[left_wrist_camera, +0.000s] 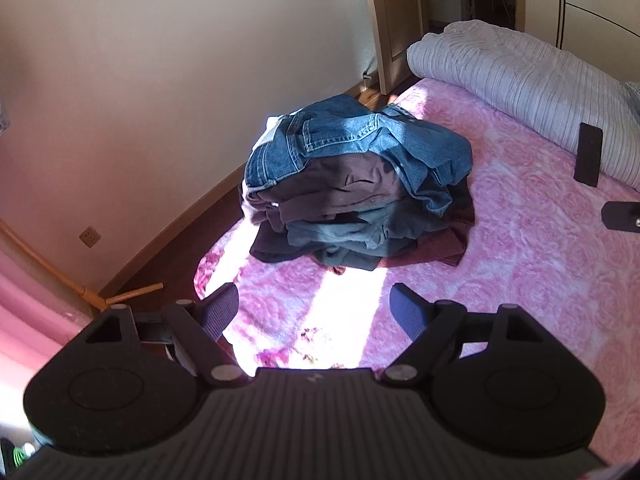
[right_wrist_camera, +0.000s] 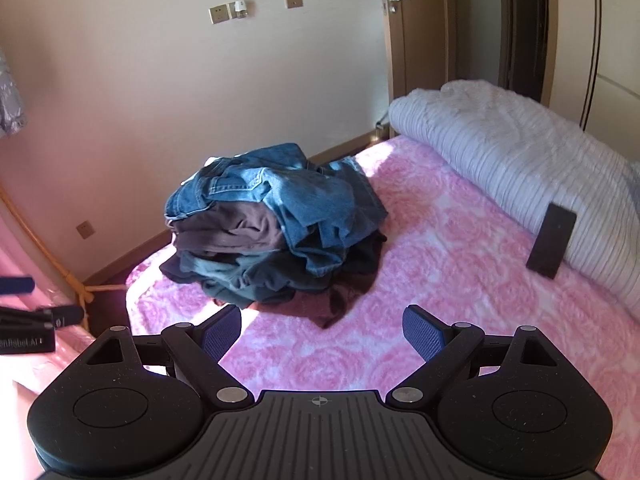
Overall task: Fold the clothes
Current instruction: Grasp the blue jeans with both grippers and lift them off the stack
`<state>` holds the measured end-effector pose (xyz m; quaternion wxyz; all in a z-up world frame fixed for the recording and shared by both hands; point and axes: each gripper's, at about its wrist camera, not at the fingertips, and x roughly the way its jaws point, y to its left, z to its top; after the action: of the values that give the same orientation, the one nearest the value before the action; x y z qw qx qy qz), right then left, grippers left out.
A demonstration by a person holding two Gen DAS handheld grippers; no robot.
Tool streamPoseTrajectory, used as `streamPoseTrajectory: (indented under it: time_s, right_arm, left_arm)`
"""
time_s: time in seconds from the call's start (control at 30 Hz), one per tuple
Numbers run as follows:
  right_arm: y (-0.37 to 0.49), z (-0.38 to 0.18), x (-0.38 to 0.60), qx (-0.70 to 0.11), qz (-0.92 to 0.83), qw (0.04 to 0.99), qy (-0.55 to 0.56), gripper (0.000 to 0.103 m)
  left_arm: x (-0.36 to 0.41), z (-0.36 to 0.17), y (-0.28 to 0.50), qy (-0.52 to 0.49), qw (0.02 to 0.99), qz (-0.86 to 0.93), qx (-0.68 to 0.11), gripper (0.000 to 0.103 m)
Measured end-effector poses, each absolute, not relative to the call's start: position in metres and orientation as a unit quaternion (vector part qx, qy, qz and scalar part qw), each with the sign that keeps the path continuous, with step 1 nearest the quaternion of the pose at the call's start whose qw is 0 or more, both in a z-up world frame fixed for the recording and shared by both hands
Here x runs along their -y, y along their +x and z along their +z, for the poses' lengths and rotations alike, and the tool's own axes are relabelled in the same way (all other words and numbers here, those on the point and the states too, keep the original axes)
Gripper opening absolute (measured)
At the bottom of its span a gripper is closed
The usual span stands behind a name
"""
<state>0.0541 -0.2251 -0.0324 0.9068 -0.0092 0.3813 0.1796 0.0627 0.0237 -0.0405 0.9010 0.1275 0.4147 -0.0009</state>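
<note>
A pile of clothes (left_wrist_camera: 356, 188) lies on the pink rose-patterned bed cover (left_wrist_camera: 520, 280) near the bed's far left edge. Blue jeans (left_wrist_camera: 352, 132) top the pile, with brown (left_wrist_camera: 344, 192) and grey-blue garments under them. The pile also shows in the right wrist view (right_wrist_camera: 276, 224), jeans (right_wrist_camera: 304, 196) on top. My left gripper (left_wrist_camera: 316, 308) is open and empty, a short way in front of the pile above the cover. My right gripper (right_wrist_camera: 322, 330) is open and empty, also just short of the pile. Part of the left gripper (right_wrist_camera: 36, 312) shows at the right wrist view's left edge.
A rolled white striped quilt (left_wrist_camera: 520, 76) lies along the bed's far right side (right_wrist_camera: 512, 148). A dark flat phone-like object (right_wrist_camera: 552, 246) leans against it (left_wrist_camera: 588, 154). The wall, wooden skirting and floor run along the bed's left. A door (right_wrist_camera: 416, 28) stands behind.
</note>
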Motion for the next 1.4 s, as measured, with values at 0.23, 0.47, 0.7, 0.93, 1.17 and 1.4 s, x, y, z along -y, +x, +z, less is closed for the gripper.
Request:
streamPoseTrajectory:
  time_s: [0.23, 0.47, 0.7, 0.93, 1.17, 1.4]
  right_arm:
    - [0.121, -0.050, 0.164, -0.380, 0.174, 0.904, -0.088, 0.091]
    - [0.209, -0.085, 0.087, -0.369, 0.191, 0.887, -0.202, 0.091]
    - [0.291, -0.136, 0.033, -0.378, 0.222, 0.854, -0.280, 0.091]
    - [0.340, -0.186, 0.002, -0.383, 0.245, 0.807, -0.378, 0.090]
    - [0.357, -0.198, 0.002, -0.400, 0.252, 0.789, -0.392, 0.020]
    - [0.353, -0.134, 0.039, -0.360, 0.231, 0.844, -0.324, 0.002]
  left_arm:
    - [-0.070, -0.075, 0.176, 0.165, 0.902, -0.064, -0.395, 0.080]
    - [-0.112, -0.119, 0.288, 0.201, 0.891, -0.116, -0.391, 0.080]
    - [-0.143, -0.158, 0.370, 0.178, 0.878, -0.159, -0.414, 0.079]
    - [-0.153, -0.179, 0.398, 0.147, 0.857, -0.215, -0.444, 0.053]
    - [-0.162, -0.171, 0.396, 0.142, 0.866, -0.226, -0.422, 0.014]
    - [-0.155, -0.105, 0.373, 0.154, 0.895, -0.257, -0.332, 0.010]
